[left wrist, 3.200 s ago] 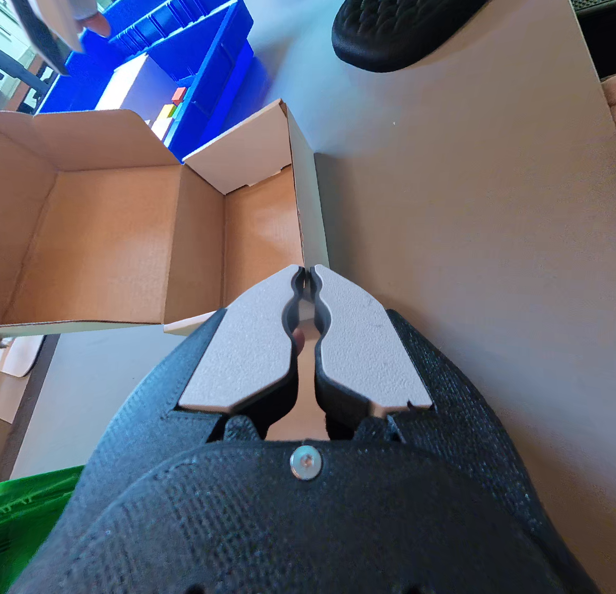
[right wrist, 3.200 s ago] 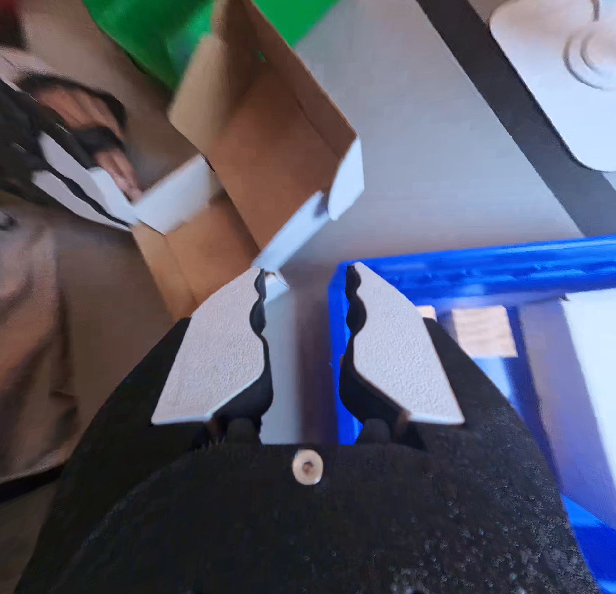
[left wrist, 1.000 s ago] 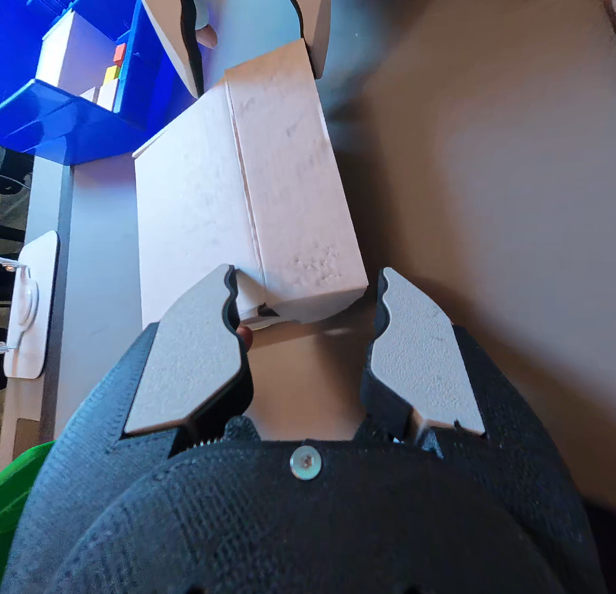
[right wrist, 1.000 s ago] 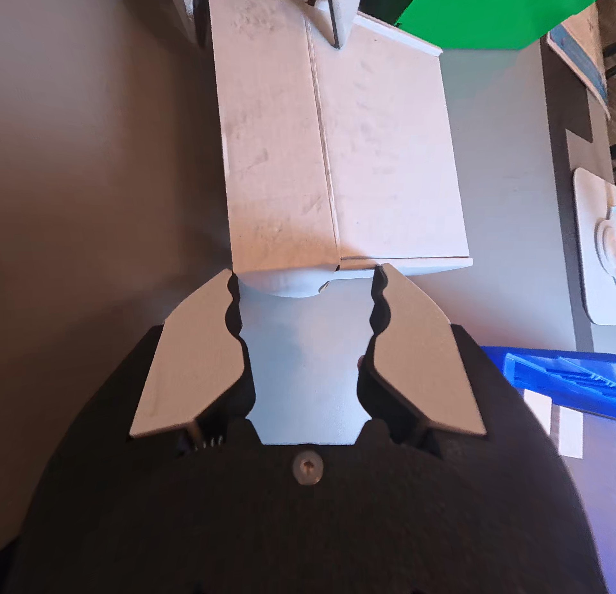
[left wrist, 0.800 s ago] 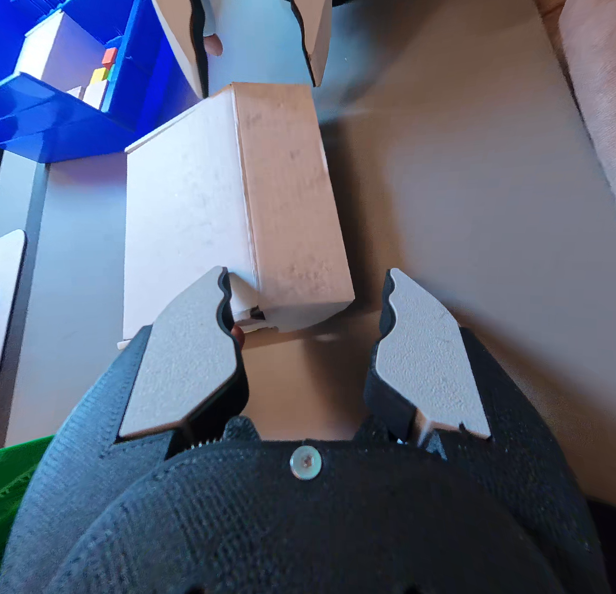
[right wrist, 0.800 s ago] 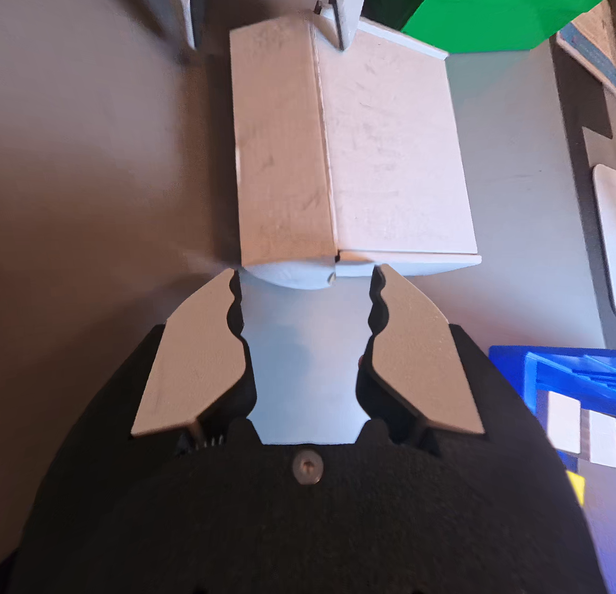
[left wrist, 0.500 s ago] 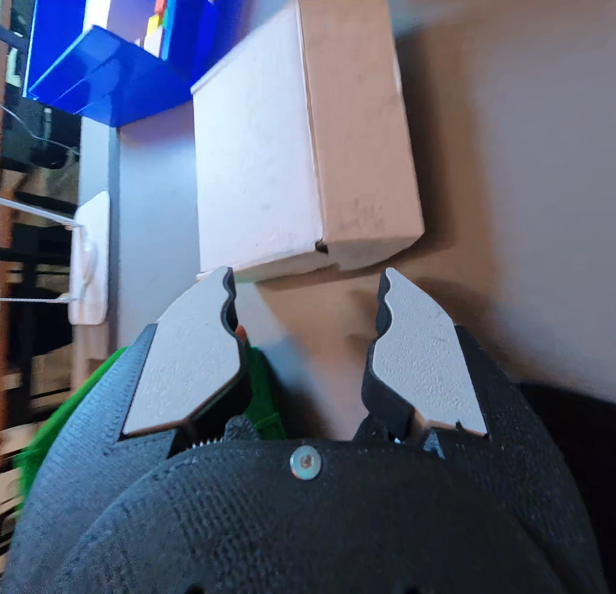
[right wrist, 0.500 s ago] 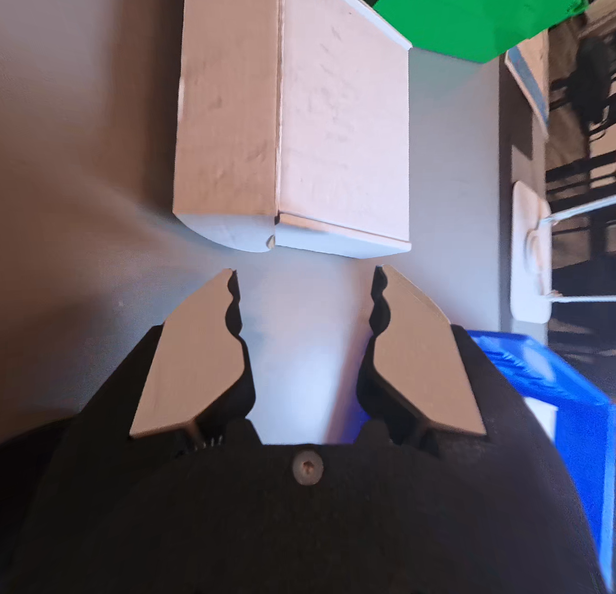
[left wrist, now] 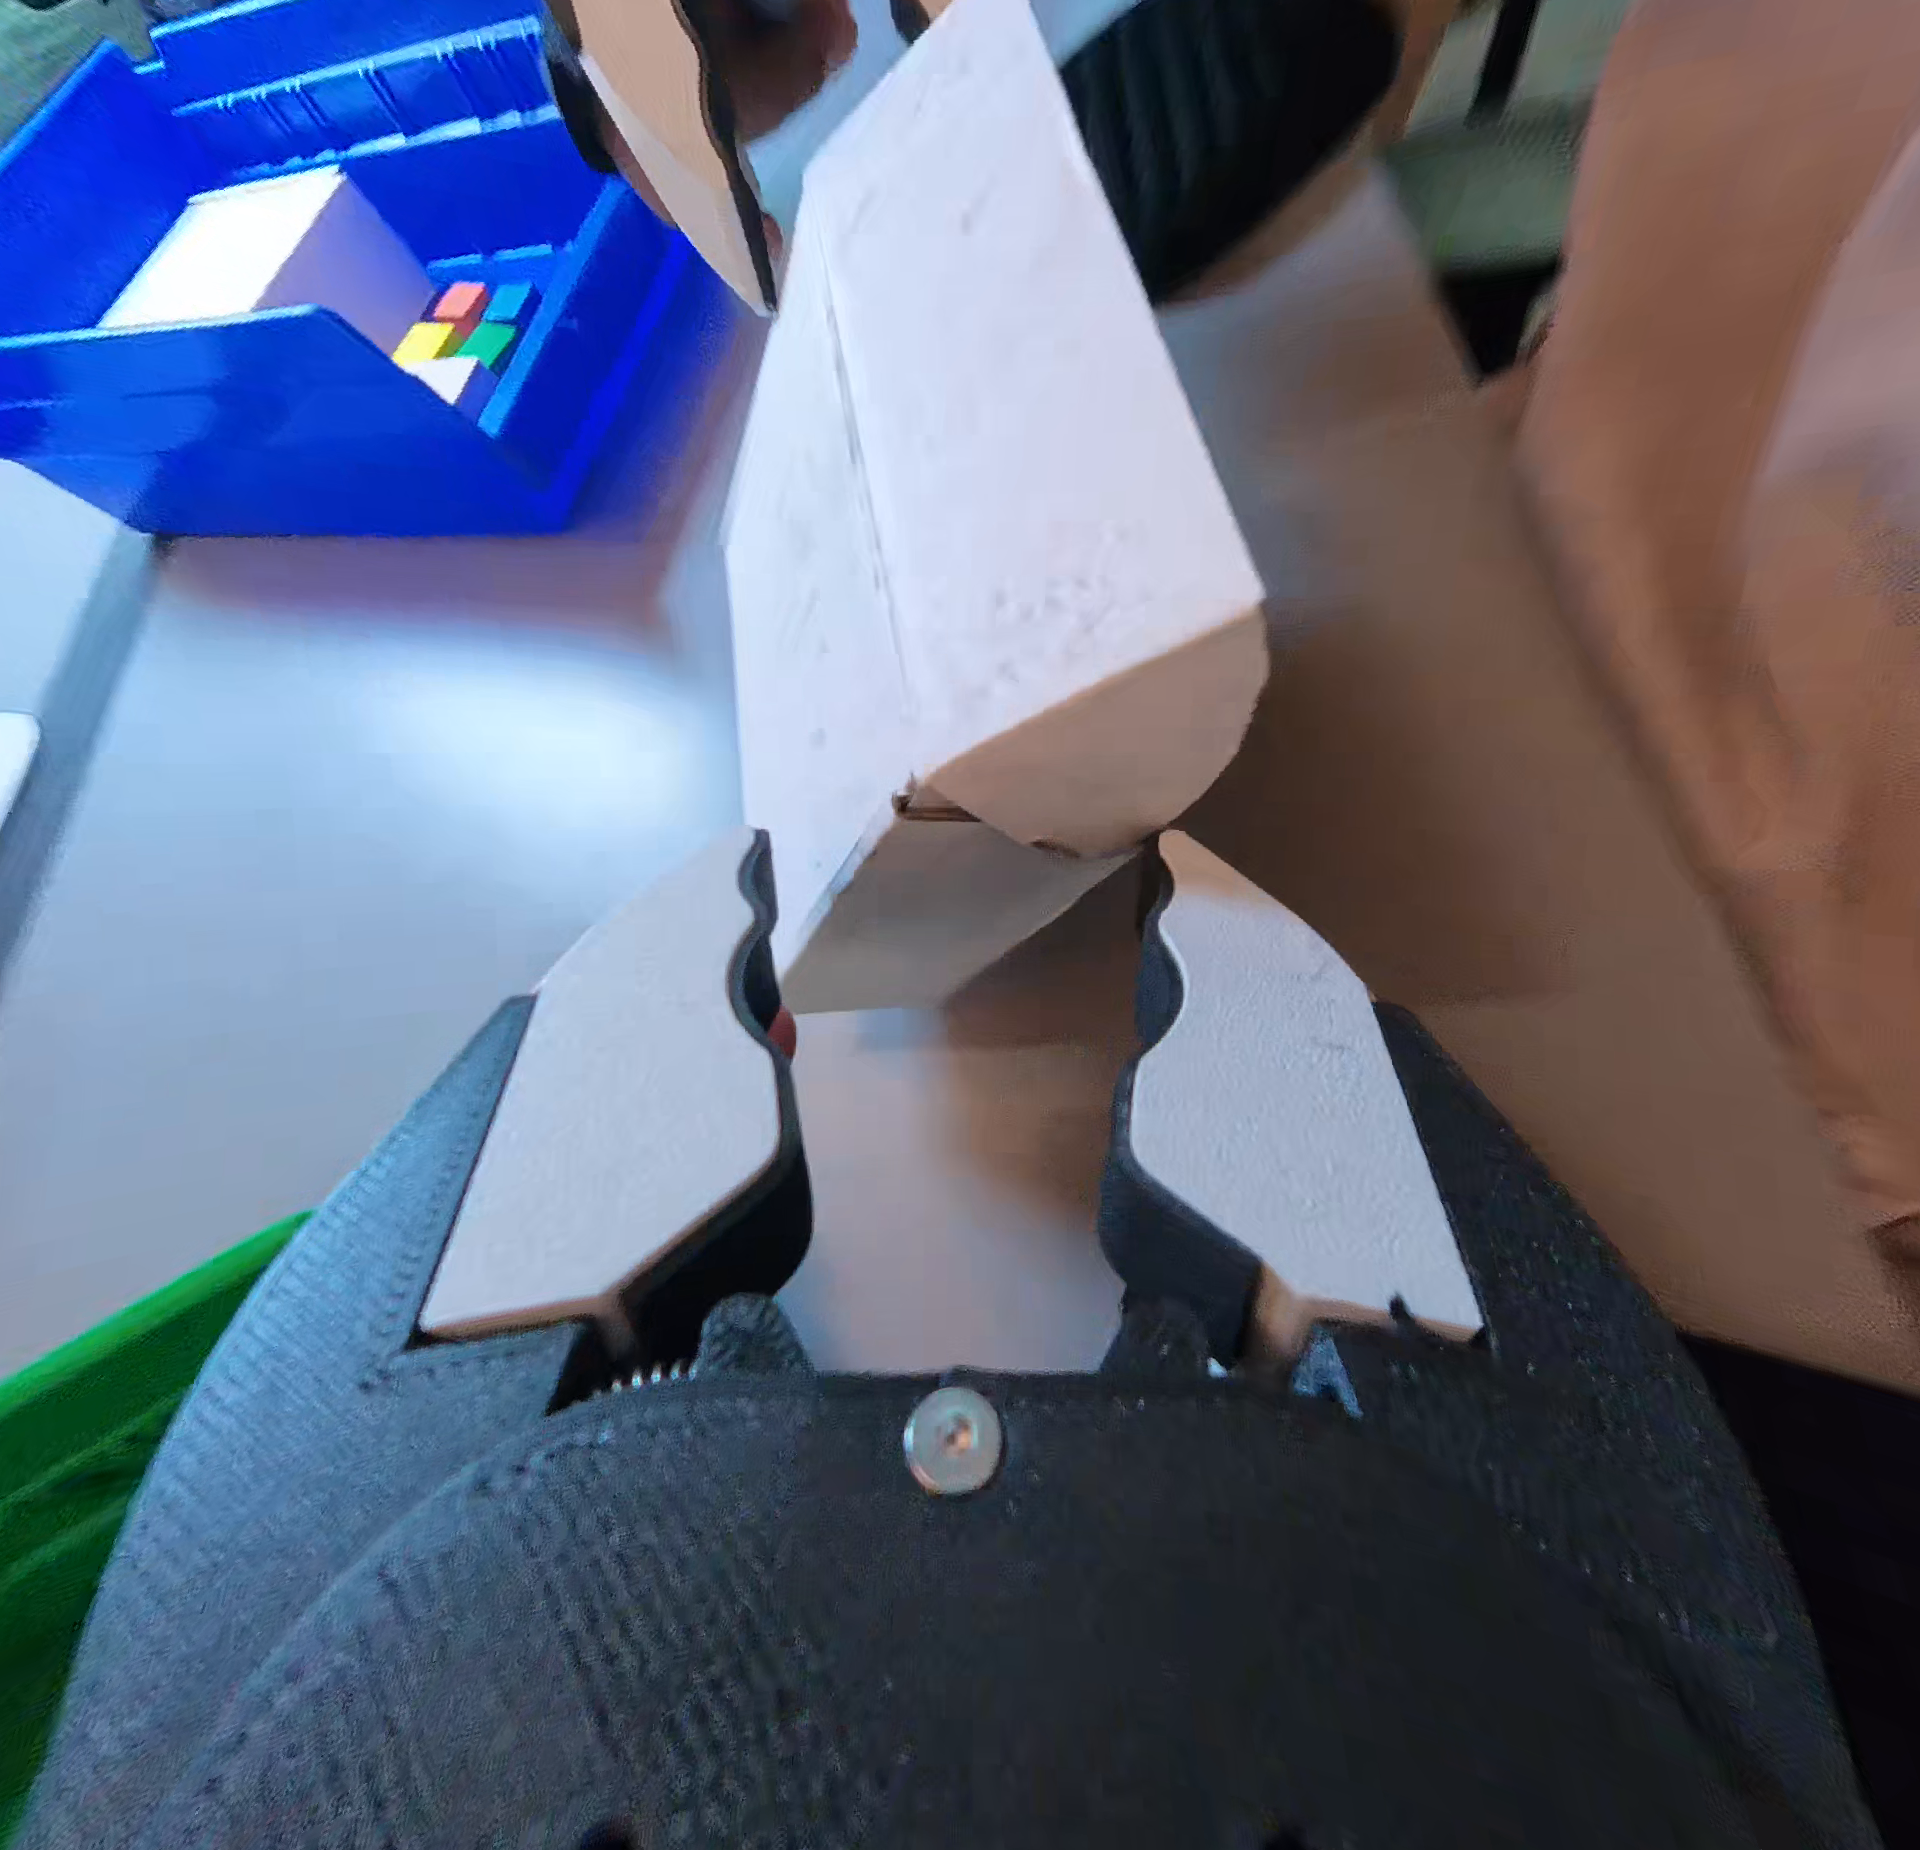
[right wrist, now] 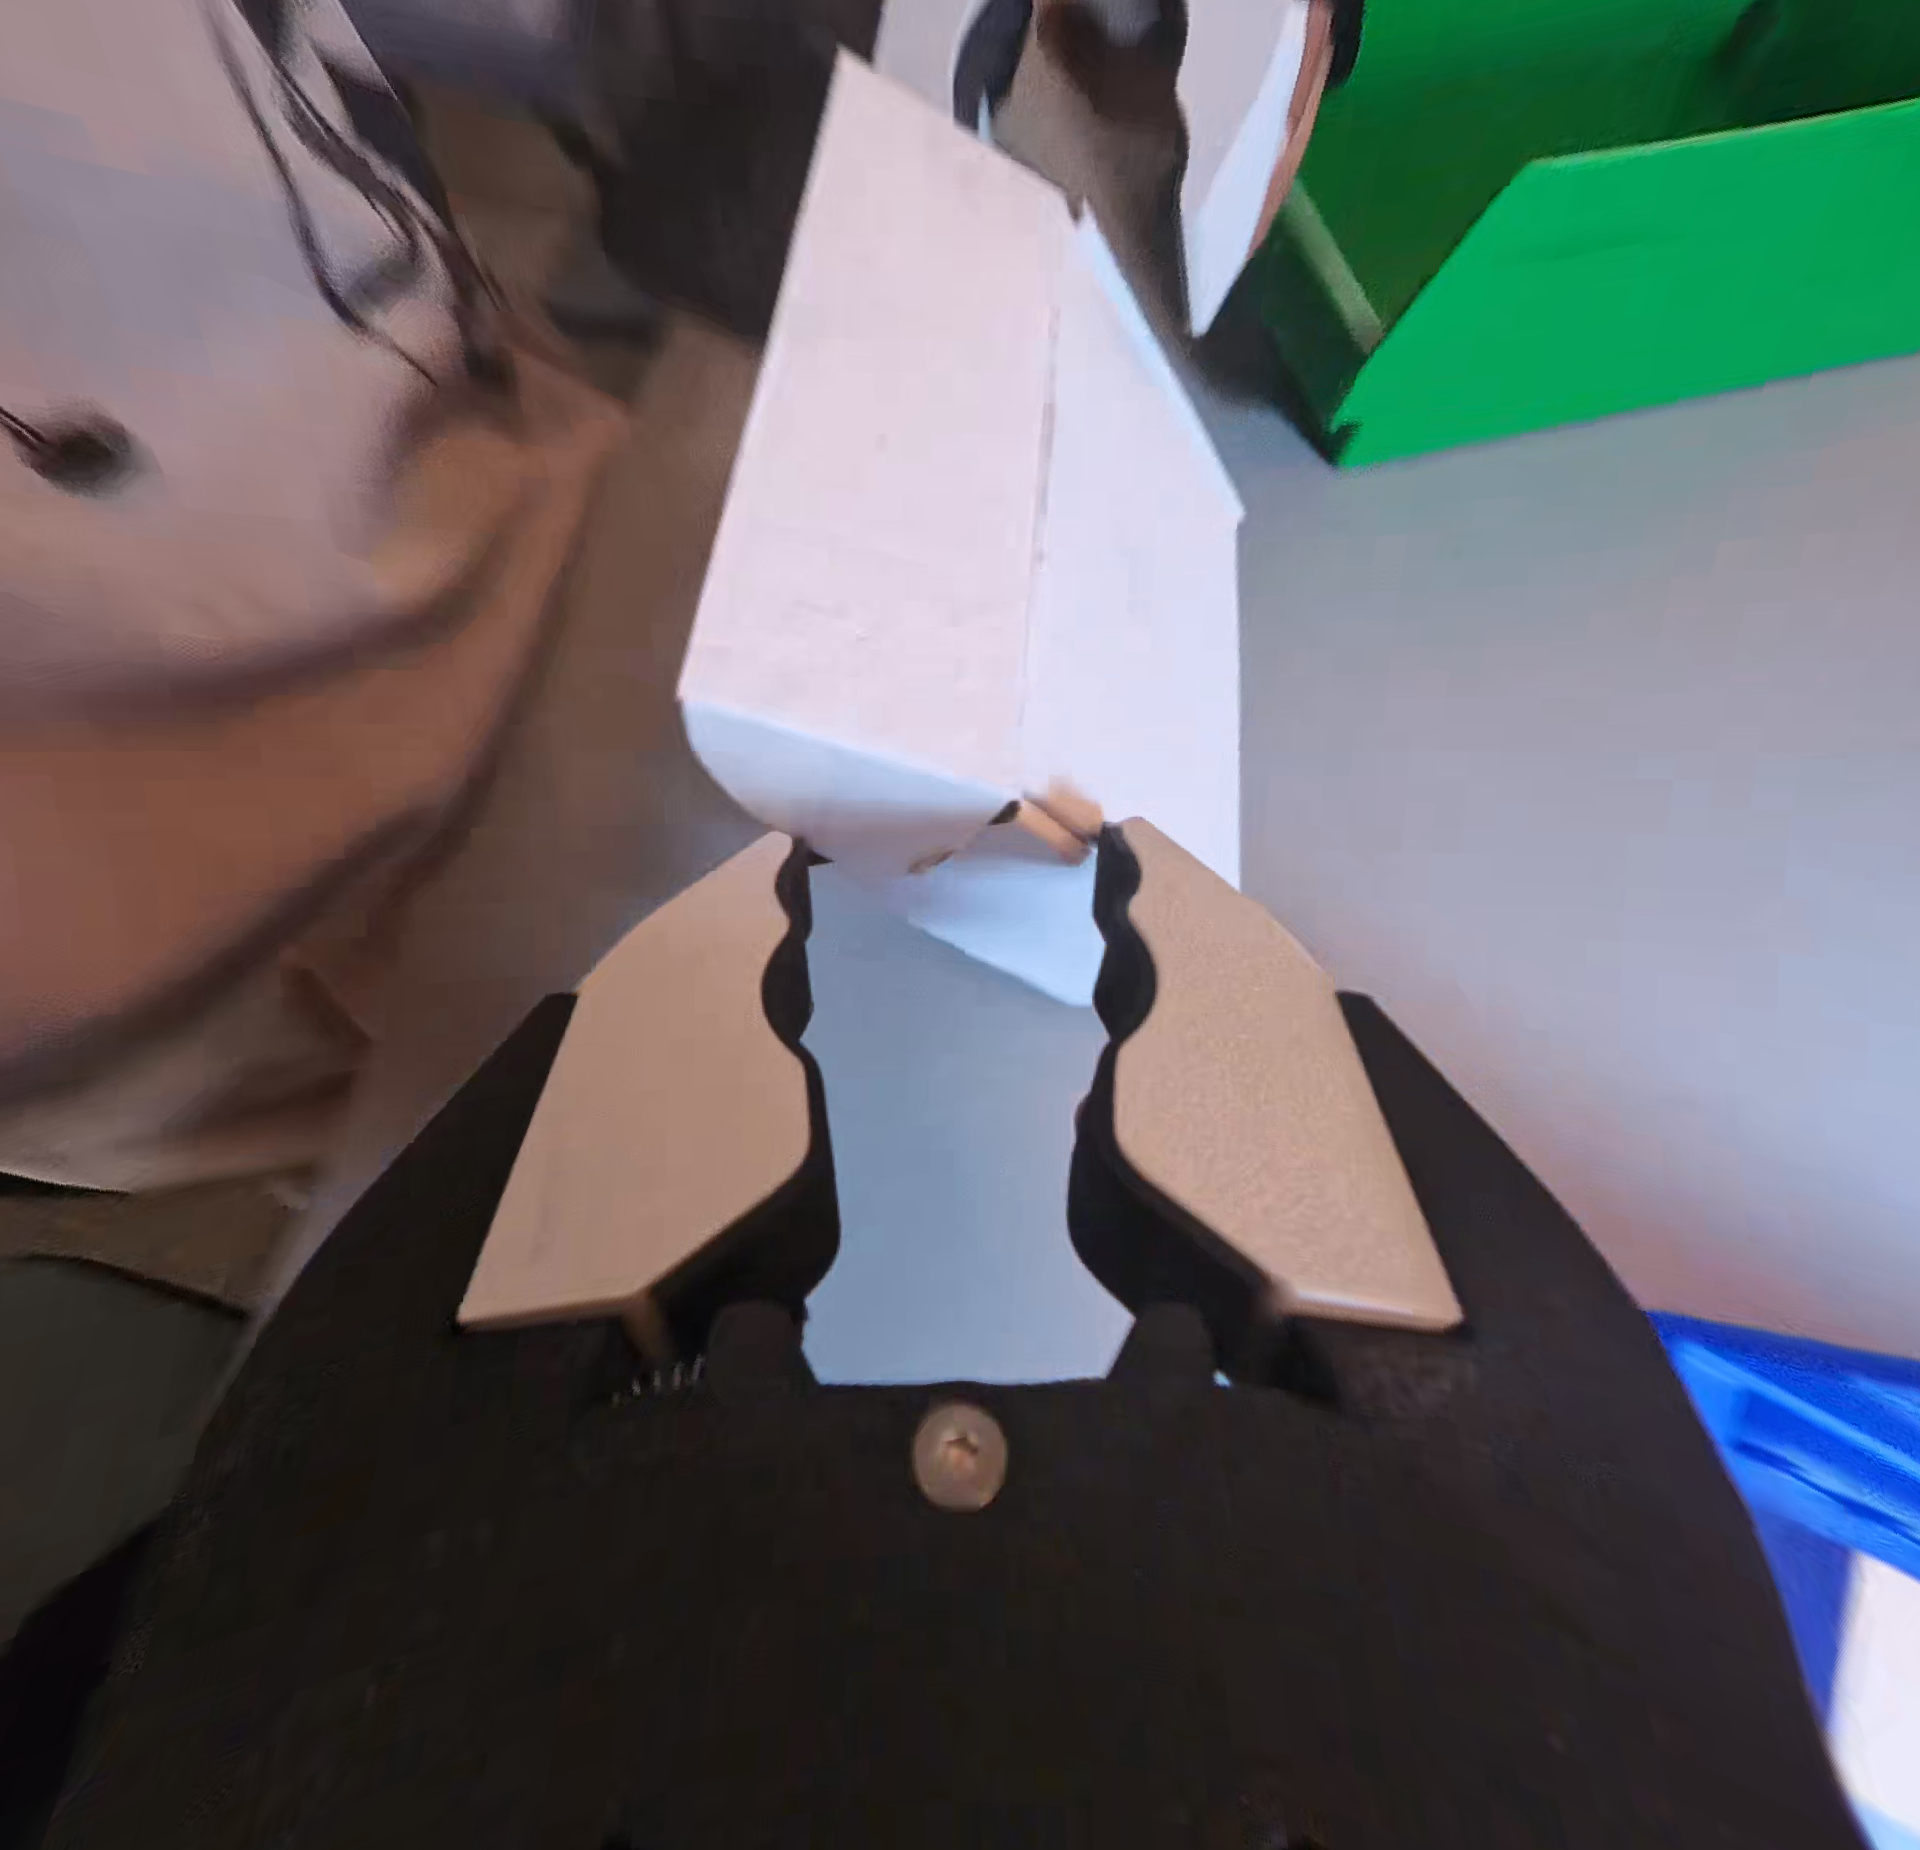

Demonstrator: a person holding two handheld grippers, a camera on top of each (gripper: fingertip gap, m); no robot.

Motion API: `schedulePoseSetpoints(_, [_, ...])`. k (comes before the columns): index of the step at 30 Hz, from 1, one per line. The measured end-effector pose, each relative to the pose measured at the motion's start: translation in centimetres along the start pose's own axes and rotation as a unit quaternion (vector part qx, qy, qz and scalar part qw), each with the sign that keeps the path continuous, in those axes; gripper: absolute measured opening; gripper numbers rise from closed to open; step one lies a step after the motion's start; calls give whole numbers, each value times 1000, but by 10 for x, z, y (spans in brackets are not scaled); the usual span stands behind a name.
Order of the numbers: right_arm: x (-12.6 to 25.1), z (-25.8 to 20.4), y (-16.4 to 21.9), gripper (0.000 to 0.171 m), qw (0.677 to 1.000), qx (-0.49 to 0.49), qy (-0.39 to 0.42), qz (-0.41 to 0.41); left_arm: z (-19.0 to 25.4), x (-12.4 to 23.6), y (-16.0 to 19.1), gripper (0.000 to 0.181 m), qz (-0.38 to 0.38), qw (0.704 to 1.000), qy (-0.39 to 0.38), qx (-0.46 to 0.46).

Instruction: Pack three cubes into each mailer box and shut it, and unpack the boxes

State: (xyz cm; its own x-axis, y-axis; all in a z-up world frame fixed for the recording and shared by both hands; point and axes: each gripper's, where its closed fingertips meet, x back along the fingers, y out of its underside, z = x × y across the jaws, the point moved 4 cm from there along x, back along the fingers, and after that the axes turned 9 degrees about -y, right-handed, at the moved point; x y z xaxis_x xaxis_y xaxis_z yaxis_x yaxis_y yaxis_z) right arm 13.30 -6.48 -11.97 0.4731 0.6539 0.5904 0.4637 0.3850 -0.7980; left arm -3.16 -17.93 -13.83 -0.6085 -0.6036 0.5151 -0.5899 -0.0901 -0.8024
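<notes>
Left wrist view first: I'm over a pale grey desk (left wrist: pixel 343 761) with a shiny glare patch on it. A blue bin (left wrist: pixel 312 429) sits at the far left, holding a closed white box (left wrist: pixel 223 252) and a little cluster of colored cubes (left wrist: pixel 468 320) in red, teal, yellow and green. There's a bit of green bin (left wrist: pixel 94 1385) at my lower left, and a person's beige top (left wrist: pixel 1714 657) fills the right side, pretty blurry. The mailer box (left wrist: pixel 987 512) is closed and tipped up on an angle, raised off the desk. Its near end sits right between the tips of my left claw (left wrist: pixel 961 844), which is spread apart; the tips look to be touching the end's corners, but I can't tell for sure. My right claw (left wrist: pixel 800 34) is at the box's far end, up top.

Right wrist view: same grey desk (right wrist: pixel 1558 761), the green bin (right wrist: pixel 1610 283) far right, a slice of the blue bin (right wrist: pixel 1808 1468) at lower right, and the blurred beige top (right wrist: pixel 260 657) on the left. The mailer box (right wrist: pixel 914 512) runs away from me, tilted, with its near end right at the tips of my right claw (right wrist: pixel 951 839). The fingers are spread with a clear gap, and the right tip sits against the box's end flap. The far end is too smeared to read.
</notes>
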Motion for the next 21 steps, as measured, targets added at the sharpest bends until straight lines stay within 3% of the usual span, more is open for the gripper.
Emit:
schedulePoseSetpoints(1, [5,1,-3,50,999,-28,-26,32,-1,2,-3,65,22,999,19,32])
schedulePoseSetpoints(7, [8,13,8,47,975,-114,-76,177,-8,-1,3,66,104,981,61,152])
schedulePoseSetpoints(11, [7,16,17,46,963,-122,-71,229,-16,5,5,61,114,981,42,150])
schedulePoseSetpoints(21, [19,16,8,54,978,-58,-45,195,-33,31,-15,63,141,984,65,91])
